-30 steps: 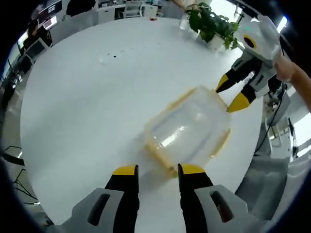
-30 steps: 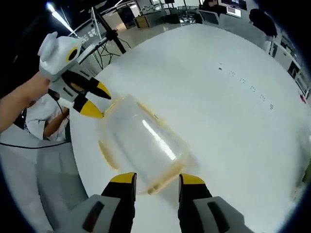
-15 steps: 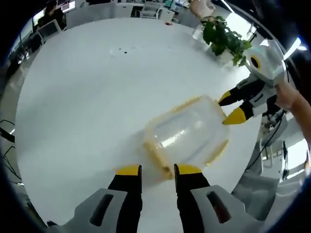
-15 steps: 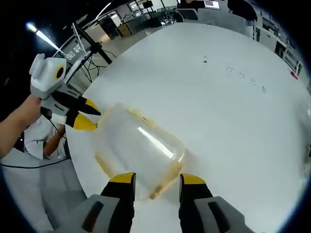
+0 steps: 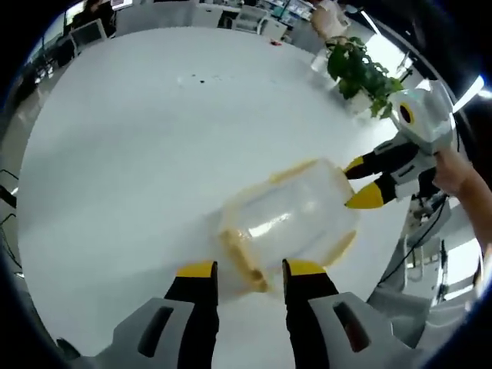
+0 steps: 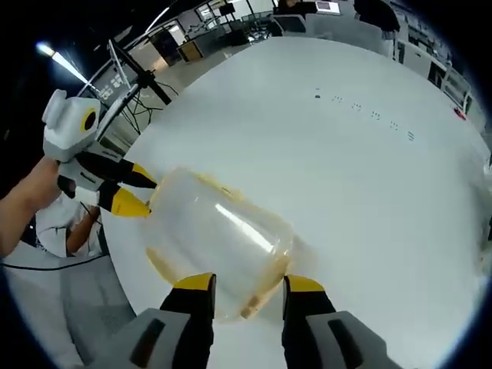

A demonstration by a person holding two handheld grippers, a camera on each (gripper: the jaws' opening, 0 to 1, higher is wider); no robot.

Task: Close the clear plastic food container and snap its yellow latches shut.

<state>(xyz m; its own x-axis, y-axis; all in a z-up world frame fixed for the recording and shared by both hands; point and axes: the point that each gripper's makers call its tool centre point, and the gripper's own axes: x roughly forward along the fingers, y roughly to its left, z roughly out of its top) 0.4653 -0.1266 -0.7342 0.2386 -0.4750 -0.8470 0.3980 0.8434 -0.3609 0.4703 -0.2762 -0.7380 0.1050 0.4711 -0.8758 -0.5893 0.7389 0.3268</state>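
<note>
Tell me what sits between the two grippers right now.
The clear container lies between left gripper and right gripper, seen in the left gripper view.

I see bare counter (image 5: pixel 138 146) all round the container (image 5: pixel 288 215). Only a potted plant (image 5: pixel 357 69) stands well beyond it, near the rim.
</note>
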